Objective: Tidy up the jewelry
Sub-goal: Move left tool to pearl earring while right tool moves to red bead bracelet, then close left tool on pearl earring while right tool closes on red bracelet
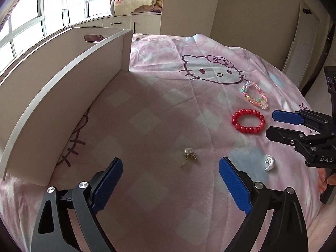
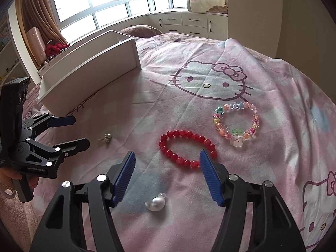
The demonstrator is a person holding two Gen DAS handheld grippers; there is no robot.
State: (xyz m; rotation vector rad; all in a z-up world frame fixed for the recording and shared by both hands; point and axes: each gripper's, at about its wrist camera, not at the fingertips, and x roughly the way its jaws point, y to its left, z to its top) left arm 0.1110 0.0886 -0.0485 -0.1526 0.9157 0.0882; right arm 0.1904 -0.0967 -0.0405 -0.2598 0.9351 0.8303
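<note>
On the pink Hello Kitty bedspread point(image 1: 159, 96) lie a red bead bracelet point(image 1: 248, 121) point(image 2: 187, 148), a pastel bead bracelet point(image 1: 254, 95) point(image 2: 236, 122), a small gold and pearl earring point(image 1: 189, 156) point(image 2: 106, 138) and a silver-white pearl earring point(image 1: 269, 162) point(image 2: 155, 203). My left gripper point(image 1: 170, 173) point(image 2: 80, 131) is open and empty, just short of the gold earring. My right gripper point(image 2: 167, 168) point(image 1: 273, 124) is open and empty, over the near side of the red bracelet, with the pearl earring below it.
A white open wooden box point(image 1: 69, 88) point(image 2: 92, 69) stands on the bed at the left. Behind are a window seat with drawers point(image 2: 189, 23) and folded blankets point(image 1: 134, 2). The bed edge falls away on the right.
</note>
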